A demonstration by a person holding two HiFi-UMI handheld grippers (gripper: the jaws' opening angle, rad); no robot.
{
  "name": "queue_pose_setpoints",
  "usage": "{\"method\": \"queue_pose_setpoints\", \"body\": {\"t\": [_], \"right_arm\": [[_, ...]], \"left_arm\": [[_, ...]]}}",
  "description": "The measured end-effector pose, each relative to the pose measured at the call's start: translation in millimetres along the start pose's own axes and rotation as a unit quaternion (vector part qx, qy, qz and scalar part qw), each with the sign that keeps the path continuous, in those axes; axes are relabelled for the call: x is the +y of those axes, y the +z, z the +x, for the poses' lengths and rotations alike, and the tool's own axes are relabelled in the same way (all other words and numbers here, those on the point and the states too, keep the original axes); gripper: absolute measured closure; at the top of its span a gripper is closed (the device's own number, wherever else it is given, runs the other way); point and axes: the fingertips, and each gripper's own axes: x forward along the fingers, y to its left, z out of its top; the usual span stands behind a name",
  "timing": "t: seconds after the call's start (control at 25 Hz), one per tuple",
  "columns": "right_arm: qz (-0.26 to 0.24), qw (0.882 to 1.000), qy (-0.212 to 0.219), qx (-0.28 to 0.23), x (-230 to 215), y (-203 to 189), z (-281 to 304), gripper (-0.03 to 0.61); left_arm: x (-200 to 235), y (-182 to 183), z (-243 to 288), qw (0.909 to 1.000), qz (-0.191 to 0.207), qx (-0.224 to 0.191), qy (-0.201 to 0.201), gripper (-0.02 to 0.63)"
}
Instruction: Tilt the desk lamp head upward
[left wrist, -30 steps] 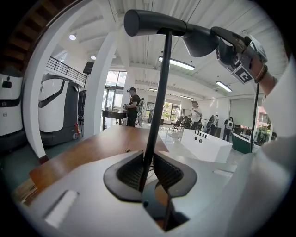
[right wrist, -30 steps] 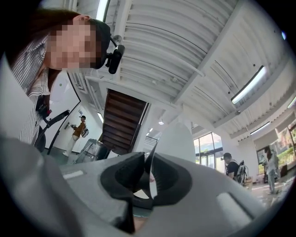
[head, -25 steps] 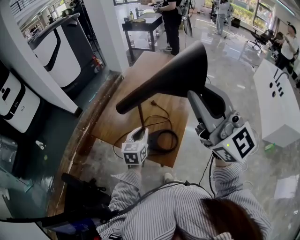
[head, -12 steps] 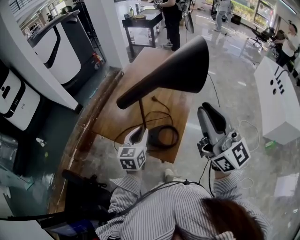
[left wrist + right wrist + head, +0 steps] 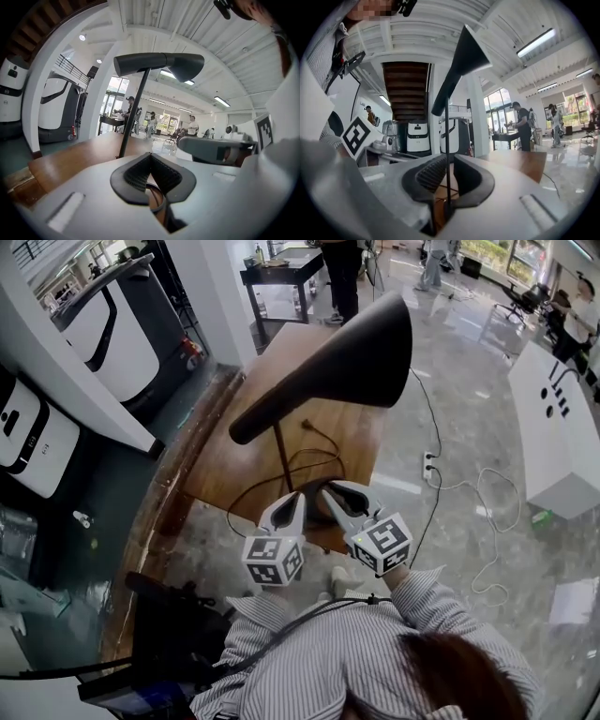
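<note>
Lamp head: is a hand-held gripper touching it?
No, in the head view the left hand-held gripper and the right hand-held gripper sit low by the table edge, clear of the lamp head.

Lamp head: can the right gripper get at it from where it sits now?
Likely yes, after a lift. The right gripper sits low by the table edge, next to the left gripper; the lamp head is tilted up well above both. Only open air lies between them.
</note>
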Motion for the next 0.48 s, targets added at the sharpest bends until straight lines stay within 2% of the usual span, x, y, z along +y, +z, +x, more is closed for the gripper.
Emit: {"method": "queue_pose_setpoints", "body": {"t": [0.24, 0.32, 0.48], "right_arm": [[0.036, 0.999, 0.015, 0.035, 14, -27, 12, 0.533], [0.038, 0.998, 0.021, 0.038, 17, -31, 14, 0.574], [0.029, 0.998, 0.028, 0.042, 16, -34, 17, 0.575]], "left_arm": [[-6, -3, 1, 0.9998, 0.016, 0.008, -0.009, 0.607], [-7, -5, 2, 0.9998, 0.015, 0.009, -0.01, 0.607], [-8, -7, 7, 0.9999, 0.012, 0.008, -0.01, 0.607]]}}
